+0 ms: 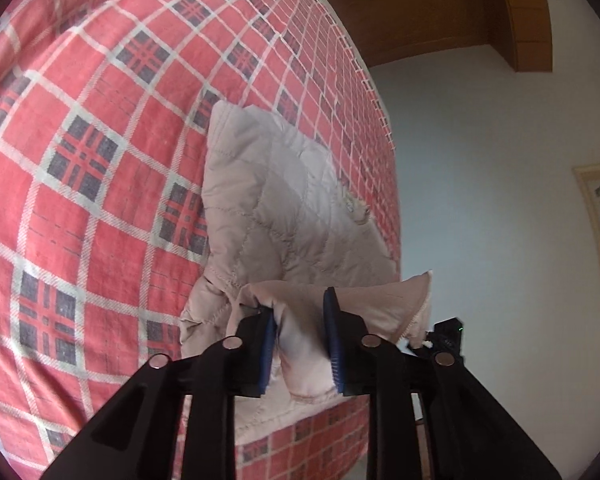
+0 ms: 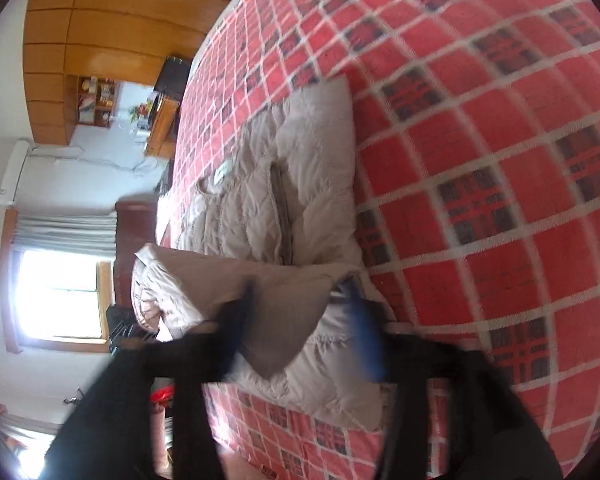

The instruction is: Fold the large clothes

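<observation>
— That bedspread [image 1: 100, 168] is all red squares, white grid lines, dark navy plaid blocks at the crossings.

— And the jacket [image 1: 284, 200] on it is pale beige, quilted in diamond stitching.

— Black gripper [image 1: 300, 344] arms with blue pads [image 1: 332, 340].

— Honey-brown wooden cabinets [image 2: 100, 28], white walls [image 1: 480, 160], grey curtains [image 2: 64, 228] at the window.

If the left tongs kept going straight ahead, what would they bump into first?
The left tongs already have a fold of the beige quilted jacket between their pads, so they would likely push straight into the jacket, with the red plaid bedspread underneath.
</observation>
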A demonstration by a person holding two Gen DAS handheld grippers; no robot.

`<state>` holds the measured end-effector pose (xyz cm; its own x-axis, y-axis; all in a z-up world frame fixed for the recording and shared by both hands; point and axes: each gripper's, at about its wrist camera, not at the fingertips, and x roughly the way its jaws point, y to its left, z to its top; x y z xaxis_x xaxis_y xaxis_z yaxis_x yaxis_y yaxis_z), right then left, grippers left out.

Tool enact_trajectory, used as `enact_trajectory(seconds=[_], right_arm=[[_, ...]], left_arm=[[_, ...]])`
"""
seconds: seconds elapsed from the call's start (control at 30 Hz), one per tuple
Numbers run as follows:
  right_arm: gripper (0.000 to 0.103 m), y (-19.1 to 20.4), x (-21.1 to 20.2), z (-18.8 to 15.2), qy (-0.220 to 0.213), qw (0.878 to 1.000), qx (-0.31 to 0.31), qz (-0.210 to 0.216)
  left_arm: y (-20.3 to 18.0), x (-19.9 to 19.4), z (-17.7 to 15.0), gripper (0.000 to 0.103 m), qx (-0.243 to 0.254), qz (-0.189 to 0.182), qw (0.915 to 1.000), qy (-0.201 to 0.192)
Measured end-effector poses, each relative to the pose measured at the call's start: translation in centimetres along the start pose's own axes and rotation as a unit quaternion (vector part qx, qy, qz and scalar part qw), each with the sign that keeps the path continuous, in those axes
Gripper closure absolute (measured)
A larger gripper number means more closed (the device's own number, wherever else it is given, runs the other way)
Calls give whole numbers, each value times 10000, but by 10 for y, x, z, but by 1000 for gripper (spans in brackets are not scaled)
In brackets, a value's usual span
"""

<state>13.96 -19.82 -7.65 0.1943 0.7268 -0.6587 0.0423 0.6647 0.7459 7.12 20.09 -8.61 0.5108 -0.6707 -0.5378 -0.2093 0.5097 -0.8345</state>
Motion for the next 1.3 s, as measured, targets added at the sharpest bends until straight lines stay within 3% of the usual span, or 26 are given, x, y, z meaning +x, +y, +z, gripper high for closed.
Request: enact_trajectory(seconds=[0.03,0.17,0.3,0.43,0.63,0.73,0.77,0.8,0.87,0.9,0.93,1.03,1.13,1.3], right_arm=[[25,1,-6,0,-164,9998,-84,-114],[26,8,-18,0,-353,9987,-272,-232],[20,26,-4,-1,-268,9936,-794,-762],[20,28,23,3,-94,9900,-903,-1082],[22,28,52,5,61,9895,-901,-1126],[49,31,62,3,133,9872,-975,-1253],[56,33,62,1,109,9865,-1016,-1284],[60,37,60,-1,54,9848,-1109,-1339],[81,44,53,-8,-45,9811,-1316,-1416],[86,46,48,-11,-98,9808,-1359,-1397],[93,48,38,-15,-145,9838,-1353,-1165],[94,58,10,-27,-350,9868,-1389,-761],[94,74,-12,-32,-546,9845,-1546,-629],[94,101,-42,-9,-951,9788,-1735,-525]], left_arm=[[0,-6,2,62,36,73,9999,-138],[-2,-26,8,58,203,368,9979,-500],[-19,-8,5,44,887,1060,9897,-366],[-28,24,0,40,1376,1537,9784,-126],[-34,58,6,39,1662,1902,9676,-71],[-39,65,4,49,1775,2035,9628,-142],[-43,65,3,67,1839,2094,9603,-157],[-46,64,1,77,1904,2180,9570,-199],[-55,60,-5,87,2064,2166,9537,-296],[-60,55,-9,91,2117,2104,9538,-355],[-67,47,-14,92,2198,1975,9544,-432],[-88,31,-26,94,2502,1805,9491,-641],[-112,17,-31,95,2772,1663,9420,-906],[-145,5,-5,95,2968,1499,9325,-1411]])
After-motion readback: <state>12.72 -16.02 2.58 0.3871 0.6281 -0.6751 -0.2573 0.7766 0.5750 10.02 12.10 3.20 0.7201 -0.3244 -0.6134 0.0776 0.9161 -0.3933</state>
